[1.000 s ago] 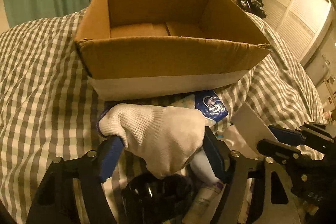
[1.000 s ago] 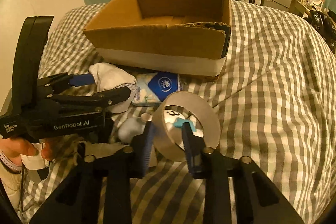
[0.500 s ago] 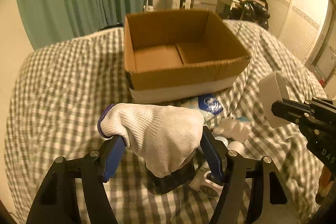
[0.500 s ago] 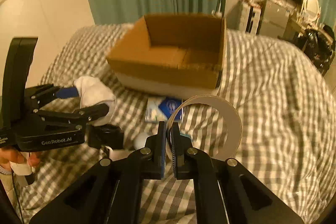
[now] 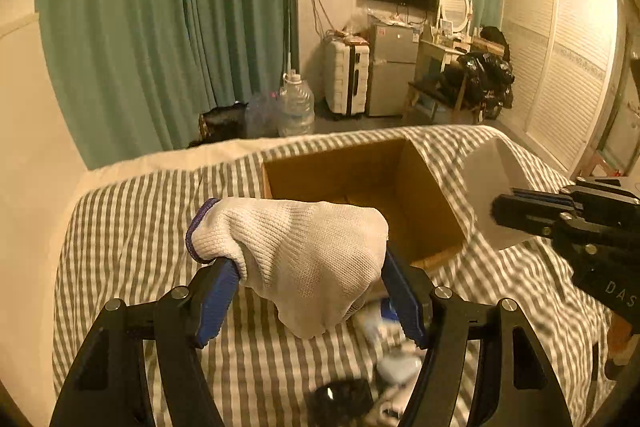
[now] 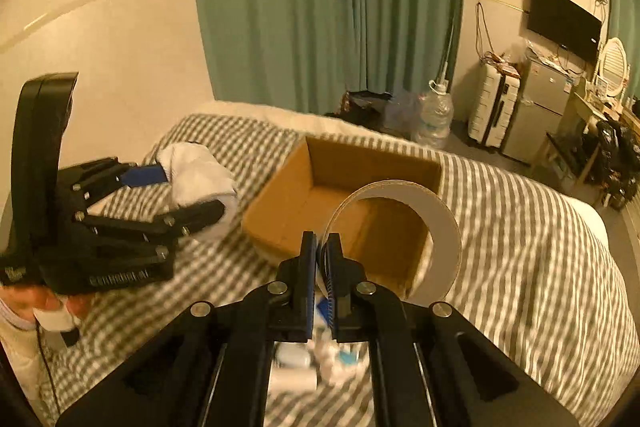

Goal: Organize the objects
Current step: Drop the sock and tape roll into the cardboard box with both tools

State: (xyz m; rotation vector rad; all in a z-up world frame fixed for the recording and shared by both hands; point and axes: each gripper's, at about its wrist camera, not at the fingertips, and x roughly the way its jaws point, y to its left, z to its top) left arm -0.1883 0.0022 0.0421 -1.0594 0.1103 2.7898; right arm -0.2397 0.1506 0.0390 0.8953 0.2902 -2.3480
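Observation:
My left gripper (image 5: 308, 299) is shut on a white knitted glove (image 5: 304, 251) and holds it high above the bed, in front of the open cardboard box (image 5: 360, 187). My right gripper (image 6: 320, 259) is shut on the rim of a tape roll (image 6: 436, 227) and holds it raised over the box (image 6: 320, 195). The left gripper (image 6: 188, 203) with the glove (image 6: 196, 171) shows at the left of the right wrist view. The tape roll (image 5: 492, 195) and right gripper (image 5: 532, 207) show at the right of the left wrist view.
Both views show a grey-and-white checked bedspread (image 5: 132, 227). Several small items, a black one (image 5: 344, 403) and white ones (image 6: 292, 375), lie on it below the grippers. Green curtains, a water jug, a suitcase and a fridge stand beyond the bed.
Both grippers have risen well above the bed with the glove and the tape roll. The box and the loose items now look smaller and lower in both views.

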